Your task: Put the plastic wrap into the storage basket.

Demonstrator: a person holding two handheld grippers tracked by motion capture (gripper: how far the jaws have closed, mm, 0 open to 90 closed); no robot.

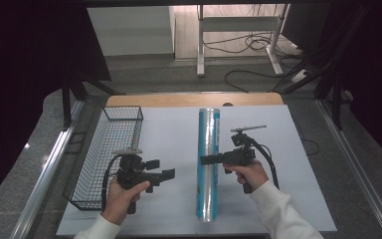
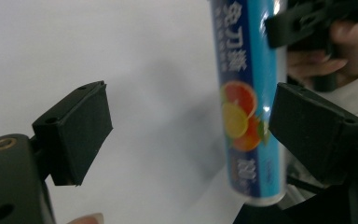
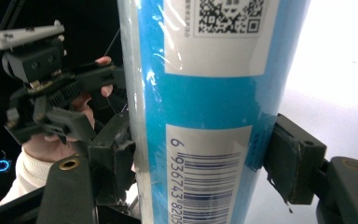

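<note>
A long blue roll [image 1: 208,149] wrapped in clear film lies lengthwise down the middle of the white table [image 1: 174,129]. My right gripper [image 1: 206,160] reaches in from the right and is shut on the roll near its middle. In the right gripper view both pads [image 3: 284,158] press against the sides of the roll [image 3: 205,93], just above its barcode label. My left gripper [image 1: 161,169] is held to the left of the roll and points at it. It is open, with bare table between its jaws [image 2: 191,126]. The roll's fruit picture [image 2: 240,116] shows beside its right jaw.
A black wire basket [image 1: 104,154] stands along the table's left side, close behind my left hand. Beyond the far edge are the floor, cables and a white desk frame [image 1: 238,30]. Dark curtains hang on both sides.
</note>
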